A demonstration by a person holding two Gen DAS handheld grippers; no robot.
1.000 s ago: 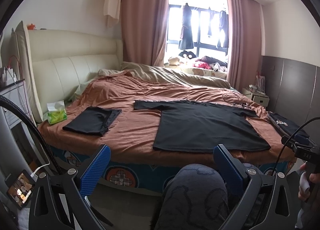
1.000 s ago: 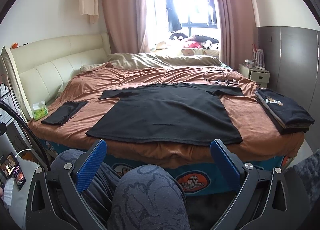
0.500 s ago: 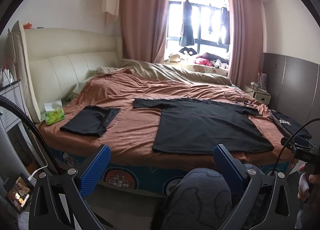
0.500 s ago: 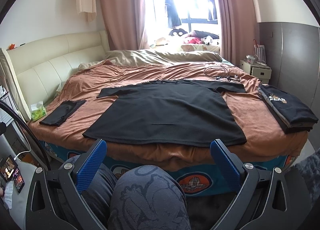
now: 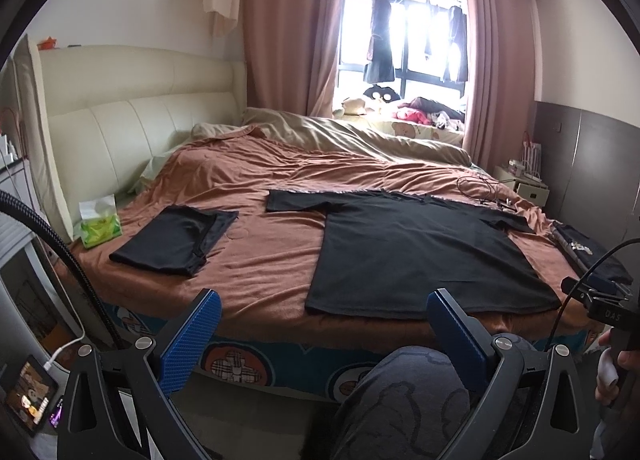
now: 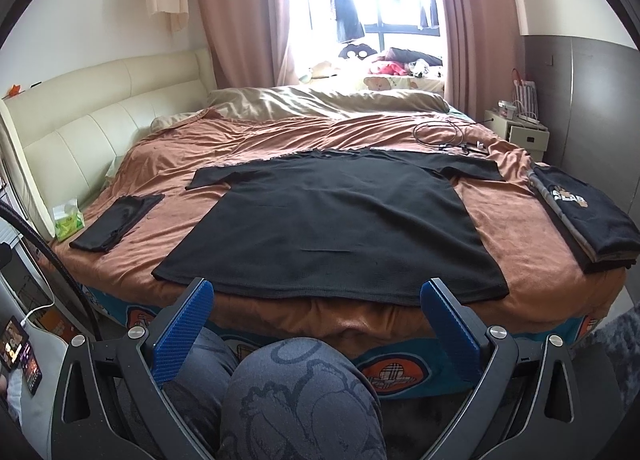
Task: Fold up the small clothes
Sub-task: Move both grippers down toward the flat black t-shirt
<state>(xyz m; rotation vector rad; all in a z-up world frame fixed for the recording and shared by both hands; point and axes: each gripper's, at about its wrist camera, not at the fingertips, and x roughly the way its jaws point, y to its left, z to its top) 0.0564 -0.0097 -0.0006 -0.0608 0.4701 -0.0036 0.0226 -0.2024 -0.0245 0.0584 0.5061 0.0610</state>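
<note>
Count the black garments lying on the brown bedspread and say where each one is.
3: a spread T-shirt at the middle, a folded garment at its left near the headboard, a folded stack at the right edge; the stack may hold several.

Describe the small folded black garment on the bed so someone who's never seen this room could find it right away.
Start at the big bed with the rust-brown cover and the cream padded headboard. Near the headboard end, beside a green tissue pack, lies the small folded black garment. Unlike the black T-shirt spread flat mid-bed and the printed folded stack at the far end, it is plain, single and compact.
</note>
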